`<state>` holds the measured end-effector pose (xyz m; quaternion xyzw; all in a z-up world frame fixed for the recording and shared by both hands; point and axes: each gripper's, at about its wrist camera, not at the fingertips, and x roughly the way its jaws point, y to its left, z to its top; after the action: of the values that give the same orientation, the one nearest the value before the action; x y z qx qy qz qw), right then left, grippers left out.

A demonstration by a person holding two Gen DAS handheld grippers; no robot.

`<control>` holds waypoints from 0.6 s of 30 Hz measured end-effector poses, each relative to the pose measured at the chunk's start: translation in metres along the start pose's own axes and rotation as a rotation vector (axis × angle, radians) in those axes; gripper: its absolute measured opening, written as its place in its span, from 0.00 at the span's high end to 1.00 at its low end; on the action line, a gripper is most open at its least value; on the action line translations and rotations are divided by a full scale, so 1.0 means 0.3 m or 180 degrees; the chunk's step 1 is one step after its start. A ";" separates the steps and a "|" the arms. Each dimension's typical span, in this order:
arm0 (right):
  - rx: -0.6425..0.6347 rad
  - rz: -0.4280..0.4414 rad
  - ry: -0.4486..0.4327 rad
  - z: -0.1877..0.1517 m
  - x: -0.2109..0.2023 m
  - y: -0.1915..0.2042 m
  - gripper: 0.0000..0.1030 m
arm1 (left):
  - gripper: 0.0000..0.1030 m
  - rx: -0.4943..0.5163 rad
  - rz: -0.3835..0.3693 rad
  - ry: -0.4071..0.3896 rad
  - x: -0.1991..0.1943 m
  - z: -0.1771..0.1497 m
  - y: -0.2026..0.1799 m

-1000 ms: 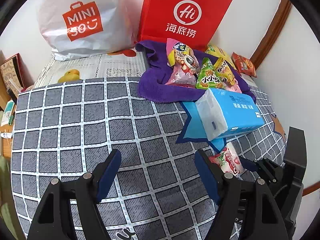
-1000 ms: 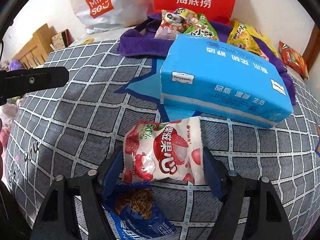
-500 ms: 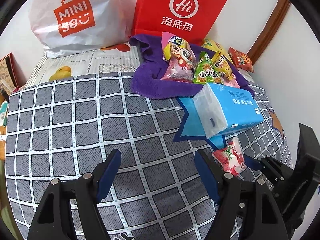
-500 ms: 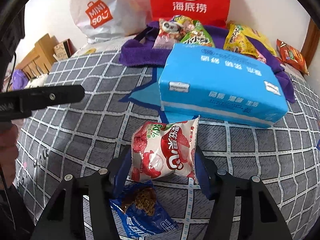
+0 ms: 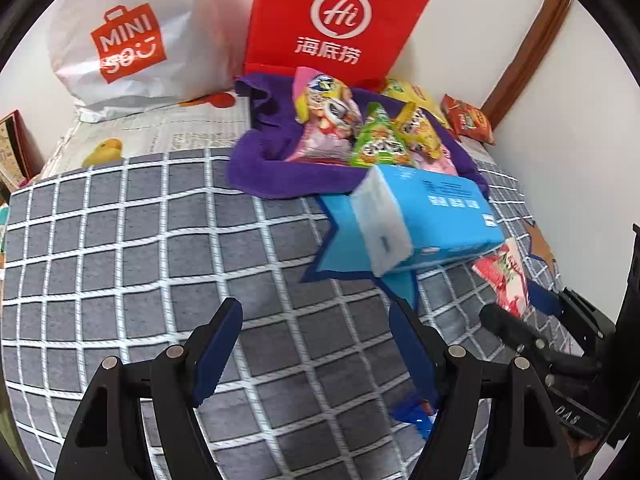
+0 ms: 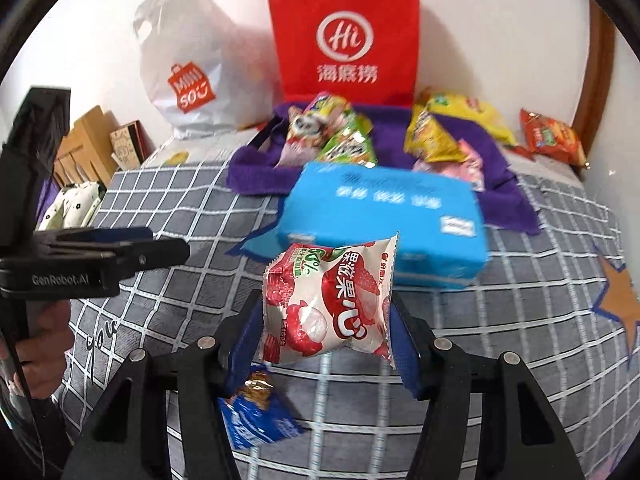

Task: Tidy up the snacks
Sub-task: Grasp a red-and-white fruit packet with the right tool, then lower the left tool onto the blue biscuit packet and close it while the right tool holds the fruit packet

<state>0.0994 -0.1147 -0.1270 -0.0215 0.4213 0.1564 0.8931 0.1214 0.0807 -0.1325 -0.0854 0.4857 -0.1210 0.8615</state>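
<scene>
My right gripper [image 6: 324, 340] is shut on a red and white lychee snack pack [image 6: 328, 300] and holds it above the checked bedspread [image 6: 520, 320]. The pack also shows in the left wrist view [image 5: 504, 276], at the right beside the right gripper. A blue noodle snack pack [image 6: 256, 416] lies on the spread below the right gripper. My left gripper [image 5: 316, 344] is open and empty over the spread. Several snack packs [image 5: 360, 128] lie on a purple towel [image 5: 264, 160] at the back.
A blue tissue pack [image 5: 424, 220] lies in front of the towel. A red Hi bag [image 5: 336, 20] and a white Miniso bag [image 5: 128, 40] stand against the back wall. An orange snack pack [image 6: 552, 140] lies at the far right. The wall is close on the right.
My right gripper has closed on the lychee pack and lifted it off the spread, uncovering more of the blue noodle pack. My left gripper stays open and has shifted slightly.
</scene>
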 end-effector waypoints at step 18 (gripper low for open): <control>0.0279 -0.0139 -0.0113 -0.063 -0.064 -0.237 0.43 | 0.28 0.0190 -0.0200 0.0264 0.126 -0.070 -0.201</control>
<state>0.0948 -0.1905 -0.1312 0.0112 0.4112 0.1187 0.9037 0.1147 0.0115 -0.1581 -0.0698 0.5142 -0.1659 0.8386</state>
